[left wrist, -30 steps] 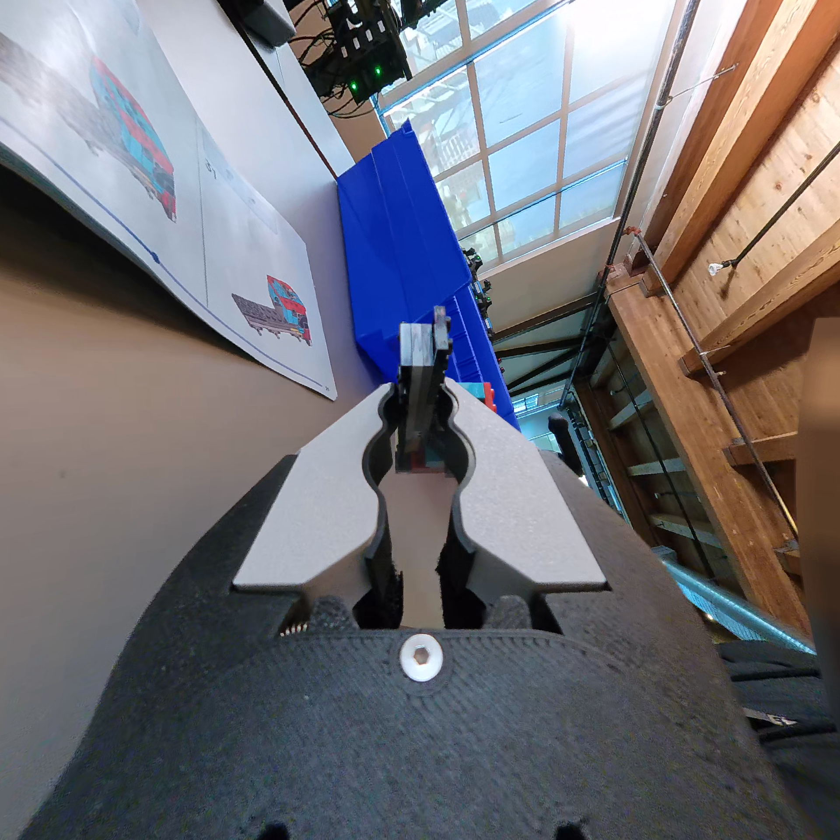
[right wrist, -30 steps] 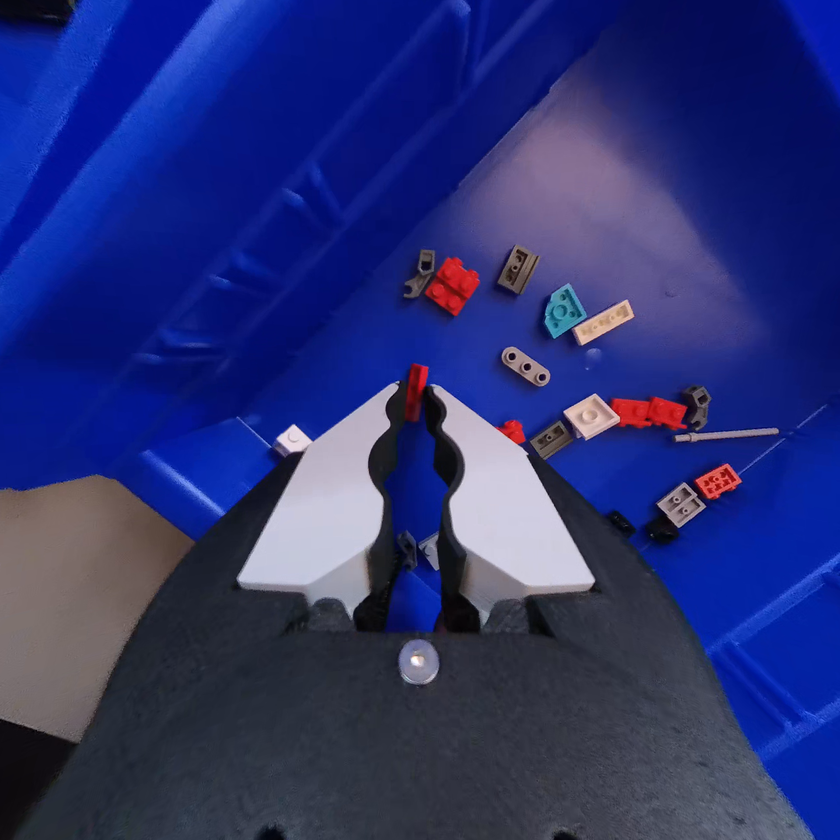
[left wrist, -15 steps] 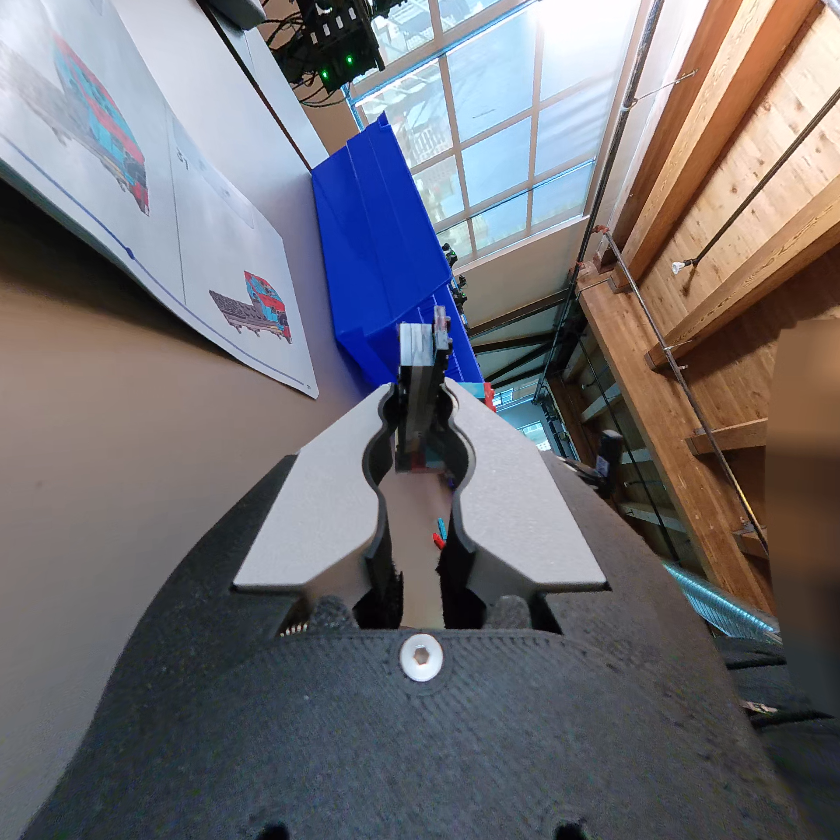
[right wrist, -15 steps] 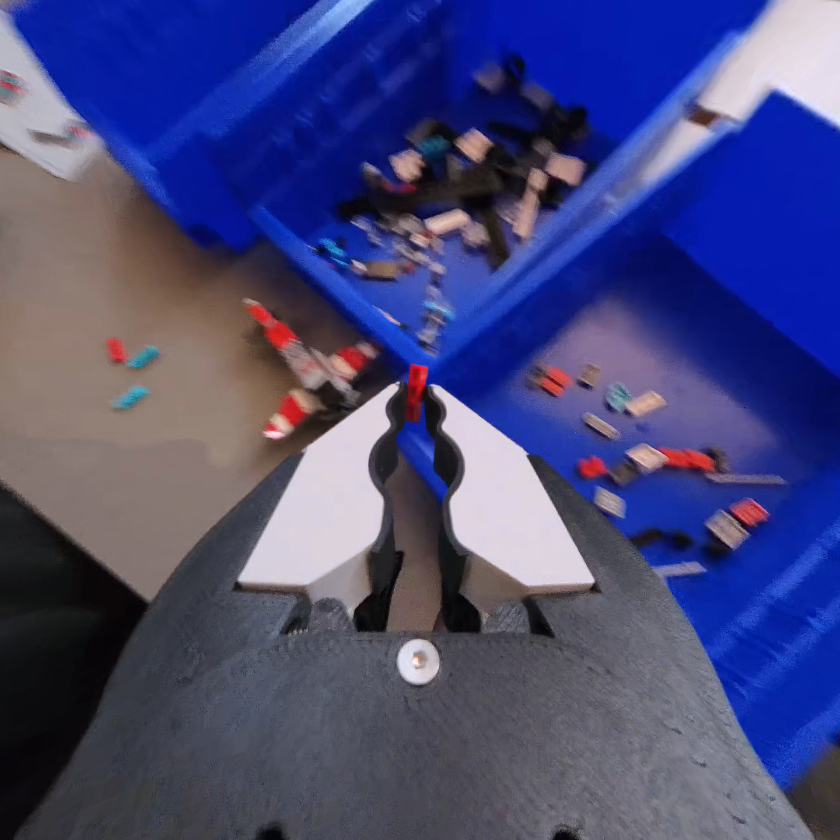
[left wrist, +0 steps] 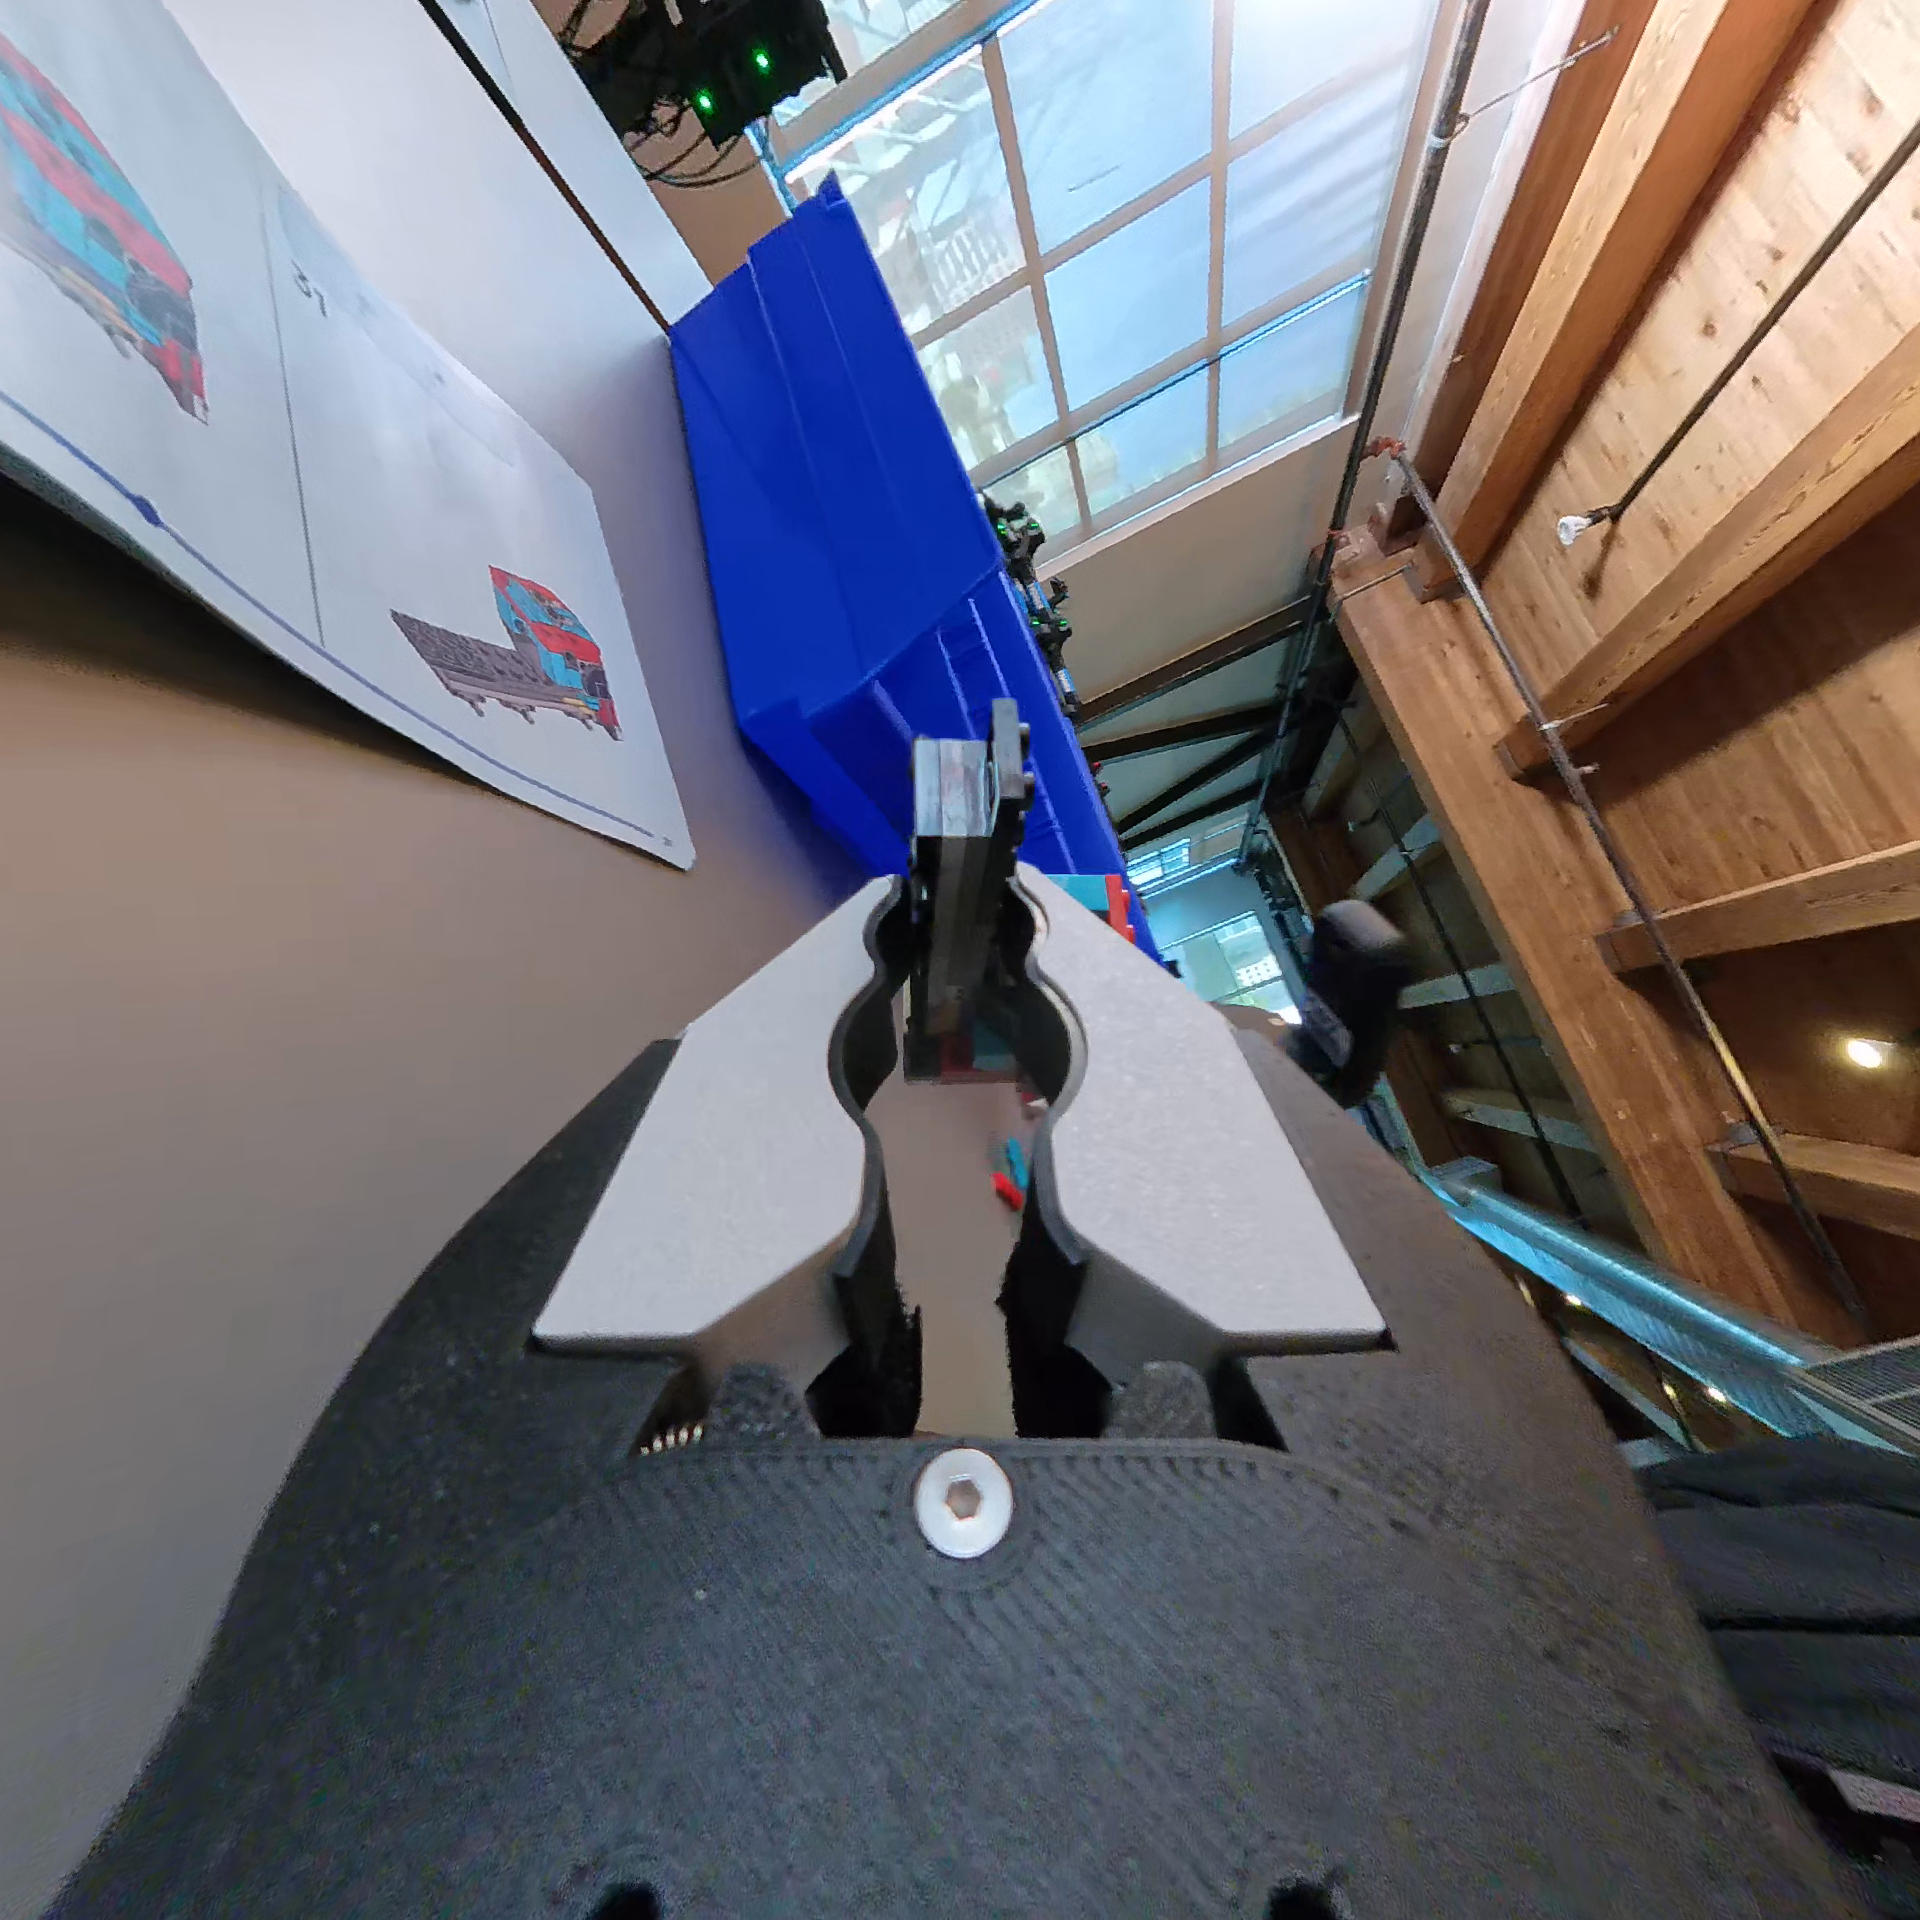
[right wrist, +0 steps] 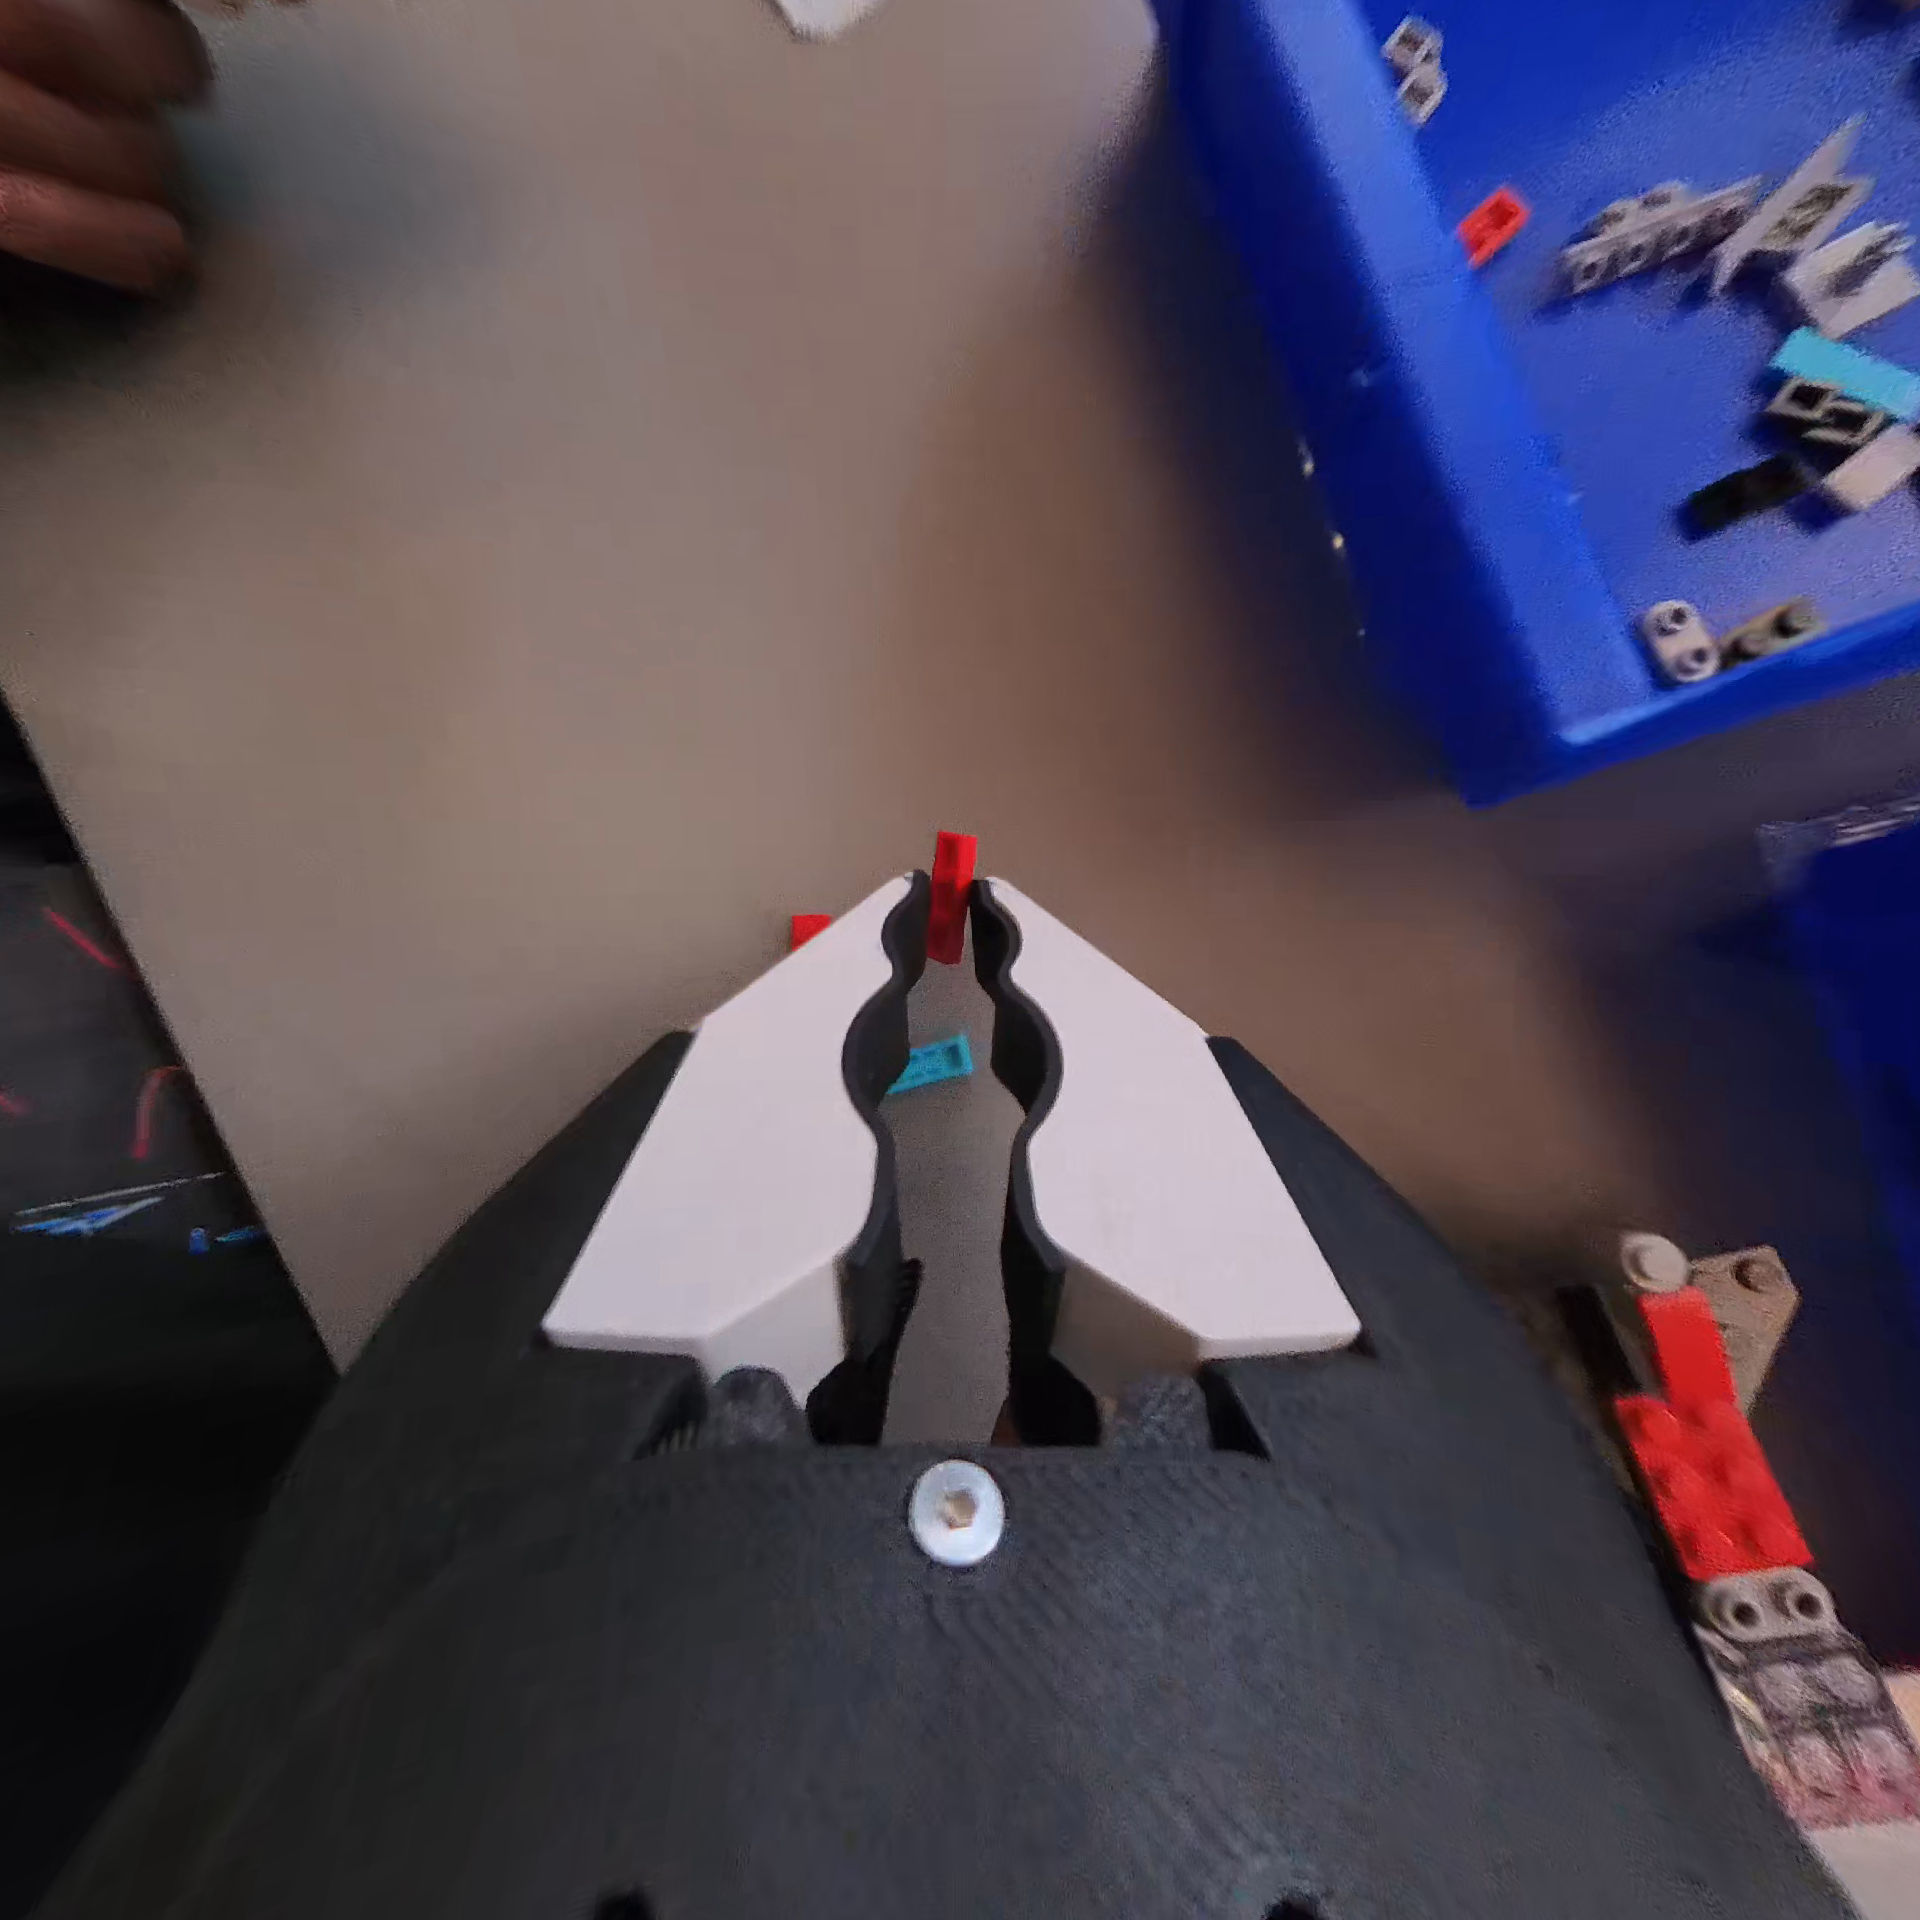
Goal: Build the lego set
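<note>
My right tongs (right wrist: 951,883) are pinched on a small red piece (right wrist: 952,896), gripped edge-on at the very tips, so only a sliver of it is held. My left tongs (left wrist: 961,883) are clamped on the part-built model (left wrist: 961,821), a stack of grey plates standing up out of the tips, with a bit of red and teal showing lower down between the jaws.

Under the right tongs the bench (right wrist: 623,520) is bare apart from a teal piece (right wrist: 930,1065) lying flat below the jaws and a red scrap (right wrist: 808,928) just left of the tips. A red-and-tan assembly (right wrist: 1704,1455) lies at the lower right, and the blue bin (right wrist: 1351,416) of loose parts sits up to the right. From the left view, the instruction sheet (left wrist: 312,416) lies on the bench beside the bin.

As I read it, the step is to mate the red piece to the model. I'd bring the two together slowly, square the studs before pressing, and push straight along the stud axis — with so shallow a grip, any sideways load could twist the piece out. I'd keep the left tongs firm and steady, since the stack could pivot under the press.
</note>
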Demonstrator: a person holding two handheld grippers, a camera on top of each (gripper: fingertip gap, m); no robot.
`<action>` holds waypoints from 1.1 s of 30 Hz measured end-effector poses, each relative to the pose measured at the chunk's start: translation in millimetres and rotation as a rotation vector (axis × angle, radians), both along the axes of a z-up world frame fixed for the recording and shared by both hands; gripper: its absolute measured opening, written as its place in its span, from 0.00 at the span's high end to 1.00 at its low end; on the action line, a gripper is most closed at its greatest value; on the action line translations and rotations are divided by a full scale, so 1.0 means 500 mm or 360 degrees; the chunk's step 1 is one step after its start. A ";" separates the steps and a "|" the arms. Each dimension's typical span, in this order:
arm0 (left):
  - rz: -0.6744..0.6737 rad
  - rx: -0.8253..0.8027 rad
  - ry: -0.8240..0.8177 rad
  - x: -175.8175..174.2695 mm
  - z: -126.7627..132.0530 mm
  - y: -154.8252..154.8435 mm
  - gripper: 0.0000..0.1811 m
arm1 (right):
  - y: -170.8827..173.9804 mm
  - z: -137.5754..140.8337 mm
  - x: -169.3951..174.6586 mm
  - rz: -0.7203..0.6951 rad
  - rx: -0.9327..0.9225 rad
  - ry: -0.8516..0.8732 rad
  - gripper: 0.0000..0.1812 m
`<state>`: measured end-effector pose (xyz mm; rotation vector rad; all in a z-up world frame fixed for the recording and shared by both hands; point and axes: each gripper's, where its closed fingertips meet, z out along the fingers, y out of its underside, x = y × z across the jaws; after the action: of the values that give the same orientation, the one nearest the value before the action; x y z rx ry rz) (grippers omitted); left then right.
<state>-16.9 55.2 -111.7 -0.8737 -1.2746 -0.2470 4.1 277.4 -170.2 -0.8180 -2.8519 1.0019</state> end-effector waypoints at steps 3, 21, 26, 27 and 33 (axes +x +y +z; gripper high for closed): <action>-0.0027 0.0067 0.0017 0.010 0.007 0.000 0.91 | -0.003 -0.010 0.010 -0.0012 0.0068 0.0015 0.92; -0.0123 0.0219 0.0054 0.031 0.024 0.006 0.91 | 0.061 -0.030 0.049 -0.0585 0.0290 0.0224 0.94; -0.0126 0.0230 0.0061 0.035 0.026 0.005 0.91 | 0.031 0.043 0.042 -0.0466 0.0078 0.0347 0.93; -0.0126 0.0230 0.0062 0.035 0.027 0.005 0.91 | 0.025 0.060 0.041 -0.0454 0.0019 0.0366 0.92; -0.0127 0.0236 0.0062 0.035 0.027 0.004 0.91 | 0.047 0.082 0.036 -0.0504 -0.0039 0.0400 0.88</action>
<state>0.8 57.4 -98.3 -0.7995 -1.1711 -0.3813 22.3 300.7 -129.1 -1.0231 -2.4104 1.0149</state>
